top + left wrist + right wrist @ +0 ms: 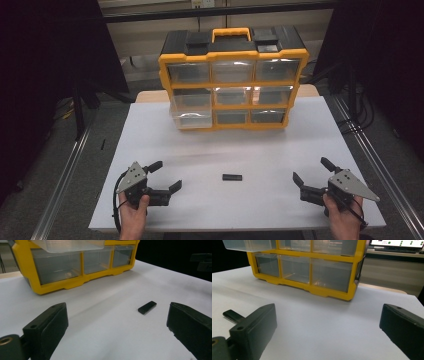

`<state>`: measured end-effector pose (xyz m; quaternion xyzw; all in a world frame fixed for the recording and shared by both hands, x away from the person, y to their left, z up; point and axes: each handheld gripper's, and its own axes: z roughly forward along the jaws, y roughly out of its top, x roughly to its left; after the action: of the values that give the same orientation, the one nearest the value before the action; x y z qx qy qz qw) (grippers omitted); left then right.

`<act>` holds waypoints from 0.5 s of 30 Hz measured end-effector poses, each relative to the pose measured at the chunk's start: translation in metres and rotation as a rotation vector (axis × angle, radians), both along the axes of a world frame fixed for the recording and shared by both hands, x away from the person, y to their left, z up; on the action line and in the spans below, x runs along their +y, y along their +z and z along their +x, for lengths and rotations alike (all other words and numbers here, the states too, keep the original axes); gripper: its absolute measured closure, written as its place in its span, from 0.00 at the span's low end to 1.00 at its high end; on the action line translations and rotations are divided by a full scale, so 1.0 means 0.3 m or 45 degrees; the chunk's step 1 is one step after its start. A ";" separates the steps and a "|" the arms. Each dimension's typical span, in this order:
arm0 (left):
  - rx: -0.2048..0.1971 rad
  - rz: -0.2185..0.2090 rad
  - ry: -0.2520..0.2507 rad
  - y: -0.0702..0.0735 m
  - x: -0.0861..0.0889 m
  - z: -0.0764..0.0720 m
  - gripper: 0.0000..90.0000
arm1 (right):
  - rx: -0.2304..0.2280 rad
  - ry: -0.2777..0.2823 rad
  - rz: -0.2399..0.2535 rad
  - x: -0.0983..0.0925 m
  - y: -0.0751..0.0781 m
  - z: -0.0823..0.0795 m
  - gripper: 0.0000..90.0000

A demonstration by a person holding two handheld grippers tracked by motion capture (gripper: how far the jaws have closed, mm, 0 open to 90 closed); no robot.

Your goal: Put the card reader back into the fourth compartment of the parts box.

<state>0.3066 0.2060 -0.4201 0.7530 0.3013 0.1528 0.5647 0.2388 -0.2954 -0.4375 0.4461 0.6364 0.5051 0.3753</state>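
Note:
A small flat black piece [232, 177] lies on the white table [225, 145] near its front, between my two grippers. My left gripper [166, 176] stands open to its left, with nothing between its fingers. My right gripper [311, 171] stands open to its right, also empty. In the left gripper view the black piece [147, 307] lies ahead, nearer the right jaw, and my left gripper [117, 322] is apart from it. In the right gripper view the black piece [233, 315] shows partly behind the left jaw of my right gripper [328, 322].
A yellow and black organizer [232, 80] with clear drawers stands at the back middle of the table. Its middle-row left drawer [192, 119] is pulled out. A monitor [397, 243] sits beyond the table. Dark floor and rails flank both sides.

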 end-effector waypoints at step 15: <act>0.065 0.071 -0.204 0.016 -0.105 0.015 0.04 | 0.002 0.011 0.011 0.001 -0.002 0.000 0.01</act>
<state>0.3111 0.1744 -0.4152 0.7936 0.2500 0.0964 0.5463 0.2389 -0.2951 -0.4379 0.4453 0.6366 0.5091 0.3706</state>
